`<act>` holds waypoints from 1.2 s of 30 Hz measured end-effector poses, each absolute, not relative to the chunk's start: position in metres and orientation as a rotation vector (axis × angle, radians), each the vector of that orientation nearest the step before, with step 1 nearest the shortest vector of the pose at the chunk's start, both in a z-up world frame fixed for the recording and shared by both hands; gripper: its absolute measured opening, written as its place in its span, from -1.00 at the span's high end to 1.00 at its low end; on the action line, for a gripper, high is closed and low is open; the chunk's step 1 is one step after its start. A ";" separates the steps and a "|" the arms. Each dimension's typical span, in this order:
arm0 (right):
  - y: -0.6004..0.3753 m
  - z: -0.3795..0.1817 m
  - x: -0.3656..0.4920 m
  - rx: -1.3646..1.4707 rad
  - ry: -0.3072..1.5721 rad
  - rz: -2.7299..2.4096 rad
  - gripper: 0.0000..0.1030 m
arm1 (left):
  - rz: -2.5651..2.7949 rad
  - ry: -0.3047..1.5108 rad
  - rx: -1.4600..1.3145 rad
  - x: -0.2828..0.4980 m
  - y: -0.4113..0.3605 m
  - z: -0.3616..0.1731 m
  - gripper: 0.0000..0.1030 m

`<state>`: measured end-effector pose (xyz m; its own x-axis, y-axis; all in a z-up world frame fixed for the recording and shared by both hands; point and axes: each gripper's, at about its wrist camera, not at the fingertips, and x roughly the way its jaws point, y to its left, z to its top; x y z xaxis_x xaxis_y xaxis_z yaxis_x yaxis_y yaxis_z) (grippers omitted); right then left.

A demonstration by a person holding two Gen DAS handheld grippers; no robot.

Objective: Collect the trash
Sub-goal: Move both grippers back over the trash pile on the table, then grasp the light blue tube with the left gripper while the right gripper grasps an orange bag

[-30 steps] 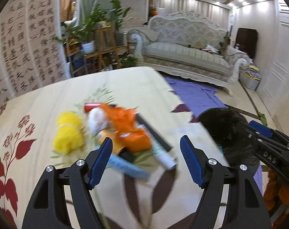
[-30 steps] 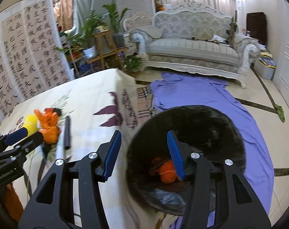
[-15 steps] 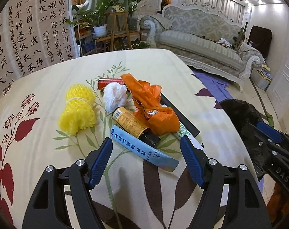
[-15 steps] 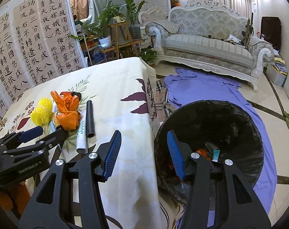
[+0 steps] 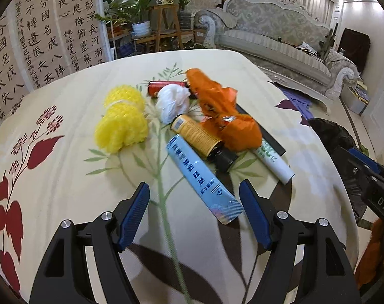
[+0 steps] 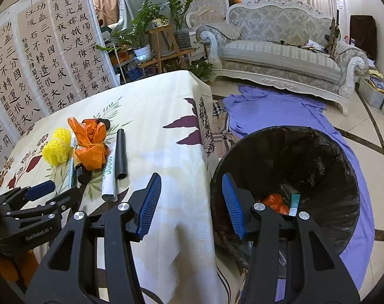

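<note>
Since the earlier frame, left gripper point(image 5: 194, 202) has descended toward the blue tube point(image 5: 204, 179), jaws wide, empty. Right gripper point(image 6: 189, 200), half-open and empty, hovers between tablecloth point(image 6: 166, 126) and bin point(image 6: 343, 177), ready for deposits.

- A home living room is showing itself here: an ornate carved sofa point(image 6: 280, 50) with striped cushions is standing along the far wall under a row of ceiling lights.
- Potted plants point(image 6: 151, 22) are crowding wooden stands beside it.
- Panels of brush calligraphy point(image 5: 40, 38) are covering the left side.
- A flower-printed cloth is draping the counter point(image 6: 154, 116), and a purple sheet point(image 6: 280, 106) is lying across the polished tile floor.
</note>
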<state>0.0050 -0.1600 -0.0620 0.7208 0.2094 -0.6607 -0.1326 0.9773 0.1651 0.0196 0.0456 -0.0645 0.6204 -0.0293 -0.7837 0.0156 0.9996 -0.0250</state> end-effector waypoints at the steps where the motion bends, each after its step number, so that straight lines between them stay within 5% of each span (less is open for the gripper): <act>1: -0.160 -0.062 0.005 0.109 0.743 0.191 0.05 | -0.026 0.904 -0.020 0.020 0.047 -0.064 -0.38; 3: -0.161 -0.062 0.006 0.110 0.745 0.194 0.05 | -0.035 0.906 -0.022 0.020 0.044 -0.064 -0.36; 8: -0.160 -0.062 0.006 0.109 0.744 0.194 0.05 | -0.062 0.911 -0.007 0.016 0.039 -0.066 0.14; 13: -0.156 -0.063 0.006 0.101 0.745 0.200 0.05 | -0.072 0.911 -0.030 0.011 0.045 -0.066 0.38; 21: -0.145 -0.060 0.002 0.085 0.745 0.213 0.05 | -0.043 0.922 -0.061 0.003 0.060 -0.064 0.38; 26: -0.141 -0.058 0.002 0.076 0.743 0.217 0.05 | -0.030 0.919 -0.085 0.008 0.061 -0.063 -0.01; 31: -0.135 -0.055 0.003 0.064 0.741 0.224 0.05 | -0.032 0.910 -0.069 0.019 0.056 -0.064 0.00; 36: -0.129 -0.051 0.004 0.049 0.739 0.235 0.05 | -0.022 0.894 -0.034 0.018 0.056 -0.065 0.57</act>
